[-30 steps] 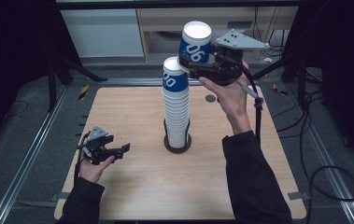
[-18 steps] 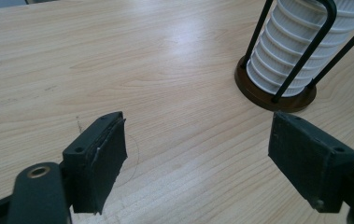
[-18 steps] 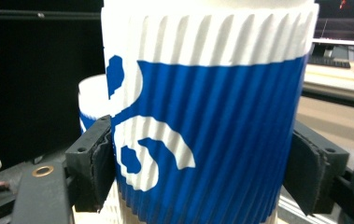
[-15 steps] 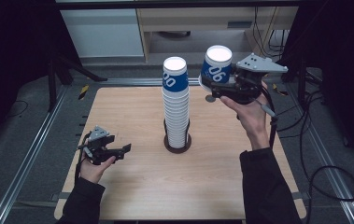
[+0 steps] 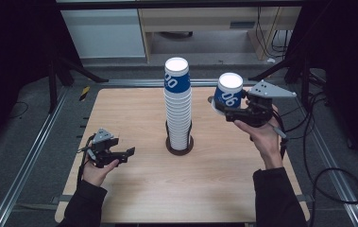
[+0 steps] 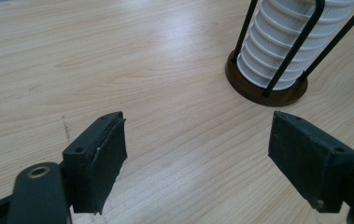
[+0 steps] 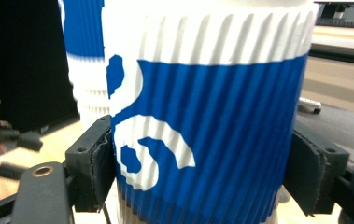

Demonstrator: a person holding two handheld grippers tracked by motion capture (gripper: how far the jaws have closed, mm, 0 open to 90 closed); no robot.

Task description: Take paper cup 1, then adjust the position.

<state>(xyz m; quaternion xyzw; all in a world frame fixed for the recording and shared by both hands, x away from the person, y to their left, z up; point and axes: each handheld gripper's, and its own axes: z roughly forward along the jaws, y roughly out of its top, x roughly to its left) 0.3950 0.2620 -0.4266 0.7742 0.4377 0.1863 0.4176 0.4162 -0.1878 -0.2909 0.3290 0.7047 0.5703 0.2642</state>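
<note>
R tongs (image 5: 228,112): clamped on blue cup (image 5: 227,91), upside-down, clear of stack (image 5: 178,106) for placing.
L tongs (image 5: 125,155): wide, empty, idle on surface (image 5: 214,179).

A light wooden table (image 5: 134,118) carried the work. Near its centre stood a round brown holder (image 5: 179,145) with thin black uprights, bearing a tall stack of ribbed white cups (image 5: 178,111) topped in blue. At about 2 o'clock from the holder, a small dark disc (image 5: 212,100) lay on the wood.
</note>
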